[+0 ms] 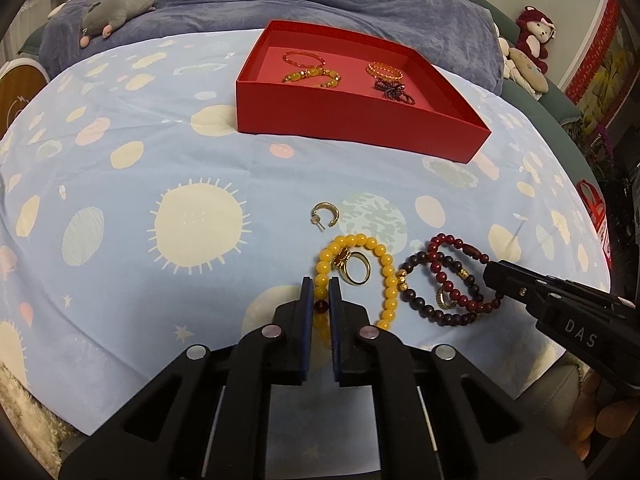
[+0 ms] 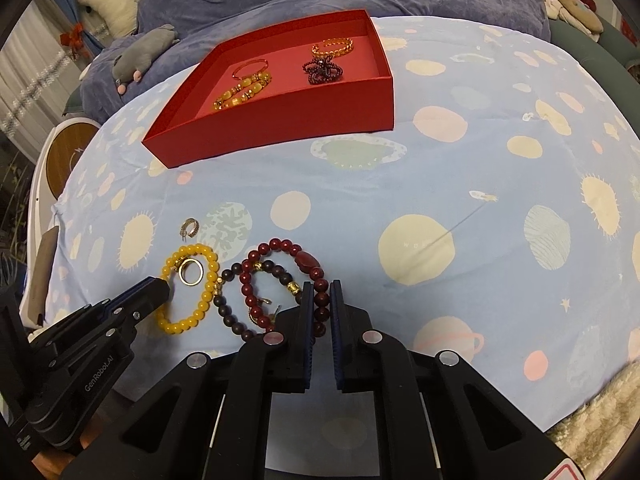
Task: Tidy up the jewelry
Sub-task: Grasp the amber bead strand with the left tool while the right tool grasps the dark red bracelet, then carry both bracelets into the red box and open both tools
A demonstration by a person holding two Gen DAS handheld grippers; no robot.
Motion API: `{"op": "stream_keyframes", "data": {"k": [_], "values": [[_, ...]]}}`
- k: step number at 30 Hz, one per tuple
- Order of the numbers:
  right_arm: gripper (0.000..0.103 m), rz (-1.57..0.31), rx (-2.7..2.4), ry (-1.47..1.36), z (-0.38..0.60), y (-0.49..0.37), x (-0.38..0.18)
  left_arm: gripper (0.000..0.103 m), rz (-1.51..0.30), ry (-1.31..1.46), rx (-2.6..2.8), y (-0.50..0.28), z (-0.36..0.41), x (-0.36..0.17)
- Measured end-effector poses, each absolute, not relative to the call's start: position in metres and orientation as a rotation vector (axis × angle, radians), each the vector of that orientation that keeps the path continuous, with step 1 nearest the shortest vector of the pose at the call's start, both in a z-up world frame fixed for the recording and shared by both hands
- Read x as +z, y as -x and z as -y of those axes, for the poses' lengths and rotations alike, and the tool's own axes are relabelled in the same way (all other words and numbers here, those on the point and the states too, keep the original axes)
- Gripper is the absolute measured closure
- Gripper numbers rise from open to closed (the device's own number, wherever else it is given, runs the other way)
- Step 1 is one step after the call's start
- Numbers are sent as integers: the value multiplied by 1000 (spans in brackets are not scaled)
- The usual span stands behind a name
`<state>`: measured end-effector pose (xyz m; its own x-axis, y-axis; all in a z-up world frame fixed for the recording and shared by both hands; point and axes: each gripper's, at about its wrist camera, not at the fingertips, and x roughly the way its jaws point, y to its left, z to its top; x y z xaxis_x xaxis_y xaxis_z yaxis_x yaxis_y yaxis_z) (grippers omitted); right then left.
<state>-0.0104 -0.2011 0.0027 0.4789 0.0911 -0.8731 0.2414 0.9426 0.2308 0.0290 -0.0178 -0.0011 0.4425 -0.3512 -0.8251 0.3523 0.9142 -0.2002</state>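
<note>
Left gripper (image 1: 321, 290) narrowed onto yellow round-bead bracelet (image 1: 386, 280), strand pinched between the pads. Right gripper (image 2: 320, 294) likewise closed on dark-red wooden-bead bracelet (image 2: 276, 276). Both bracelets lie near side of red shallow cardboard box (image 1: 352, 120), on the planet-print sheet (image 1: 160, 160). Beads look light, slick, strand floppy; grip across one bead, lift slow. Gold ring (image 1: 356, 270) inside yellow loop may snag. Box already holds bracelets.

Planet-print bedsheet (image 1: 160, 168) under red box (image 1: 352, 120), yellow bracelet (image 1: 384, 264), dark-red bracelets (image 1: 440, 264), earring (image 1: 325, 215)
</note>
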Motion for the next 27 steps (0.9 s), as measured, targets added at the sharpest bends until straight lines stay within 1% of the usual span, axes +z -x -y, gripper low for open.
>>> {"op": "stream_keyframes", "data": {"k": [12,18,27], "values": [[95,-971,-74,-354,204,10,50,96,-952,67,-521,-30,24,53],[95,-938,-74,-358,209,11,65,96,-923,75,-560,-32,32,77],[95,-893,-75,-348,224,-13,89,96,-872,77,-600,-63,50,109]]}}
